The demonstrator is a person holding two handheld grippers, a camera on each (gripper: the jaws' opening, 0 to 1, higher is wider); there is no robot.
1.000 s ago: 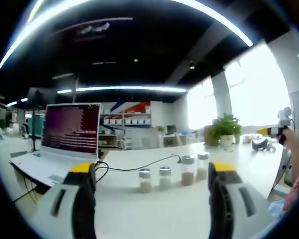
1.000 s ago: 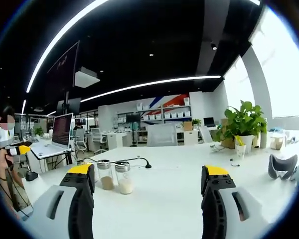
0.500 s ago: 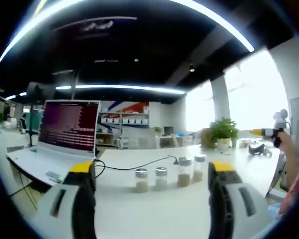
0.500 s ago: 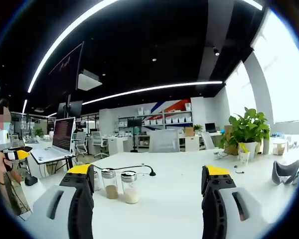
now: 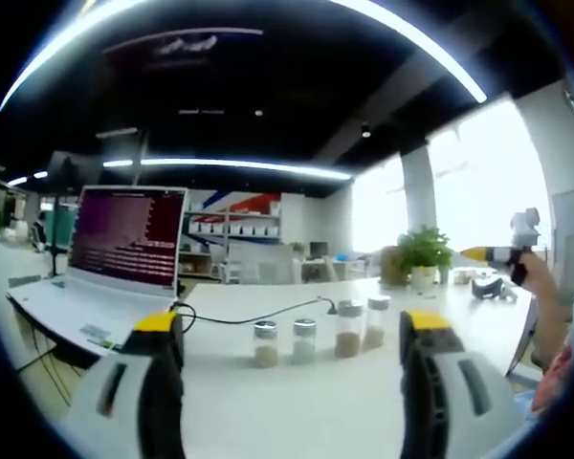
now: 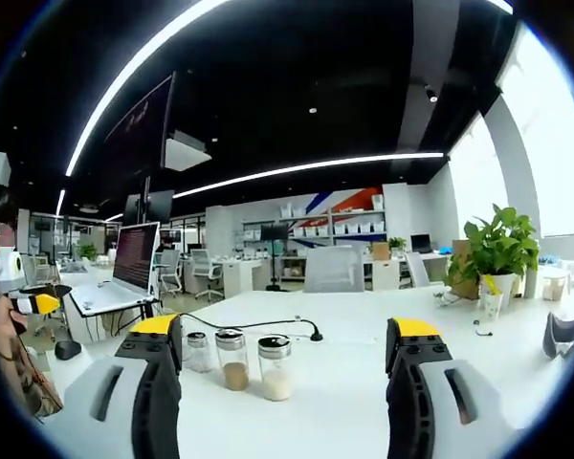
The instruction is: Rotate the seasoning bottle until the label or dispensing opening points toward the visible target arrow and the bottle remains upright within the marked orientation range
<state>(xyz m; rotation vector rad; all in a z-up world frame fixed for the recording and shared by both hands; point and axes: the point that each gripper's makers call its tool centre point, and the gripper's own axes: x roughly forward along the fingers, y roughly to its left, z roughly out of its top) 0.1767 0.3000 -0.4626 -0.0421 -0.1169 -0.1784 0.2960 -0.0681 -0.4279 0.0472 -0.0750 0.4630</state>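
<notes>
We hold both tongs, left gripper (image 5: 285, 382) and right gripper (image 6: 280, 382), open and empty above the bench (image 5: 297, 411). Four seasoning bottles (image 5: 316, 335) stand upright mid-bench, beyond the laptop (image 5: 105, 277). Approach step; no arrow visible. Next: choose a bottle, close in.

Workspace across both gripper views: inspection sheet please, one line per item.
Surface: white table, mostly bare.
Job's things: four seasoning bottles upright in a row, all untouched; three of them in the right gripper view, one with pale contents. No target arrow or range marking seen.
Clutter: open laptop, potted plant.
Grippers: left claw open, empty; right claw open, empty; both short of the bottles.
Cables: black cable runs across the table behind the bottles.
Surroundings: open office, shelves, ceiling light strips, bright windows; a person at the right gripper view's left edge.
</notes>
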